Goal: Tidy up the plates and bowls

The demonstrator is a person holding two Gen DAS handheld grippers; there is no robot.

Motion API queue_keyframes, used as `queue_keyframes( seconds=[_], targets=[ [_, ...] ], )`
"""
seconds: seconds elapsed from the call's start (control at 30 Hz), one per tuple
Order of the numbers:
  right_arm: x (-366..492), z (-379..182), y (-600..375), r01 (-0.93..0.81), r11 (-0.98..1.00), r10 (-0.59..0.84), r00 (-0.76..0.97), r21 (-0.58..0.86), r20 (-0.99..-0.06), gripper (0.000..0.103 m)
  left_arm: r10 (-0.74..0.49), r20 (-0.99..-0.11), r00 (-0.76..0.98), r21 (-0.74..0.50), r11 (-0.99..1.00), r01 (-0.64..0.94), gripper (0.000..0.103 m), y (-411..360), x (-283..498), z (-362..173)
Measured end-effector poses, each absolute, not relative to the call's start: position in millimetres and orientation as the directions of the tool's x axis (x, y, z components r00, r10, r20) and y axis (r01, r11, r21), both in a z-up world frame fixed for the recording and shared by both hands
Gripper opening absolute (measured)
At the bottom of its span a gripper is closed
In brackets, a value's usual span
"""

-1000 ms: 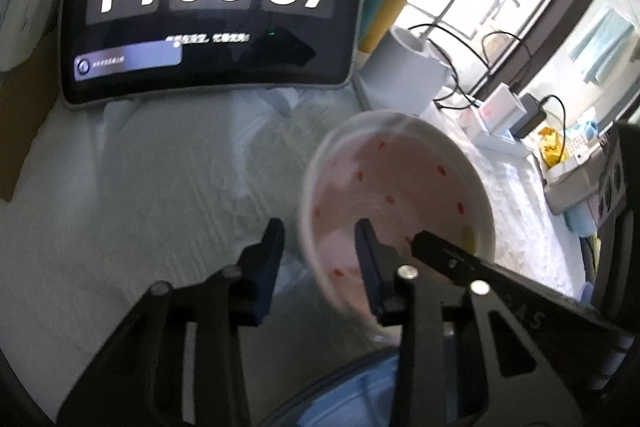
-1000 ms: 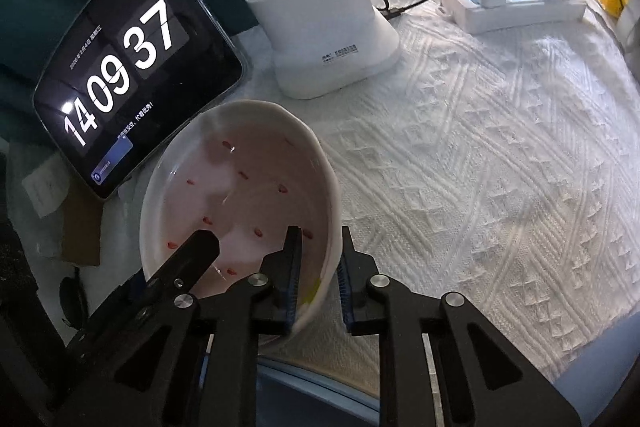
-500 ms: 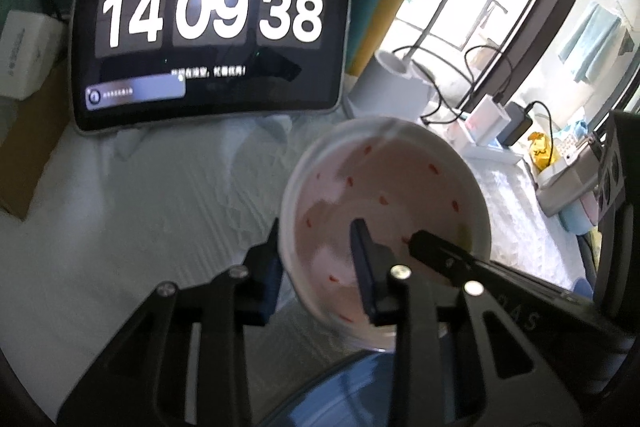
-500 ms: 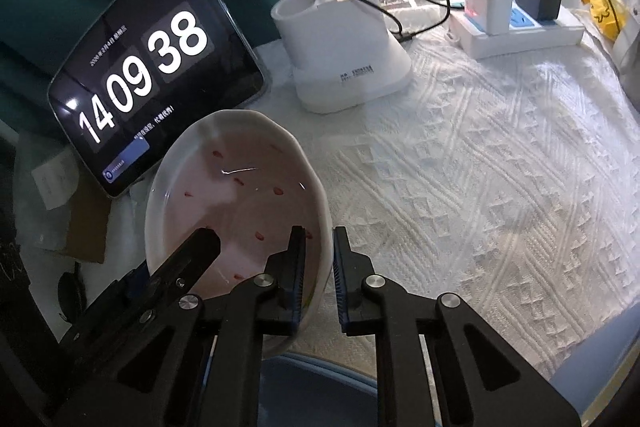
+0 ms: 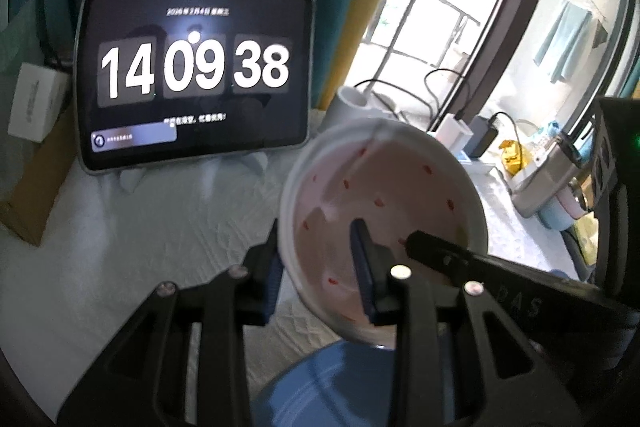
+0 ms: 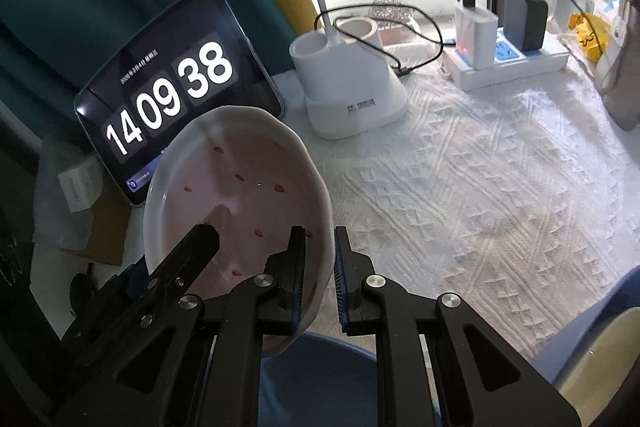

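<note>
both grippers are gripping one pink bowl (image 5: 384, 211) with red specks, each pinching an opposite side of its rim. the left gripper (image 5: 320, 267) is clamping the near-left rim, one finger outside the wall and one inside the bowl. the right gripper (image 6: 318, 267) is clamping the right rim the same way, its fingers nearly together with only the thin wall between them. the bowl is hanging tilted above the white cloth (image 6: 480, 187), clear of it, and just over a blue plate (image 5: 332, 387) that is showing at the bottom edge of both views. behind the bowl a tablet (image 5: 196, 75) is standing against a teal curtain and showing 14 09 38. a white holder (image 6: 348, 87) with a cable is sitting on the cloth beside the tablet, and a power strip (image 6: 508, 63) with chargers is lying farther right by the window.
</note>
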State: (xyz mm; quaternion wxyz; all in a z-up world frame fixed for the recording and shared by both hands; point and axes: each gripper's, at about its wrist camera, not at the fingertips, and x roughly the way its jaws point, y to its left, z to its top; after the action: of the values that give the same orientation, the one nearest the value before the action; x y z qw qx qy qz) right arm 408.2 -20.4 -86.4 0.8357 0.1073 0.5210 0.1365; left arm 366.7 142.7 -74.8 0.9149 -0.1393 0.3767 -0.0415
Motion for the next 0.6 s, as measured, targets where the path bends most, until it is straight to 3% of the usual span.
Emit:
queue_keyframes(
  seconds=[0.6],
  targets=[
    [378.6,-52.1,-49.2,-0.123,0.93,0.361,0.476,0.346,-0.802,0.015,-0.172,-0.657,0.734,-0.25,0.968,0.002,0.032,110.5,333.6,-50.1]
  ],
)
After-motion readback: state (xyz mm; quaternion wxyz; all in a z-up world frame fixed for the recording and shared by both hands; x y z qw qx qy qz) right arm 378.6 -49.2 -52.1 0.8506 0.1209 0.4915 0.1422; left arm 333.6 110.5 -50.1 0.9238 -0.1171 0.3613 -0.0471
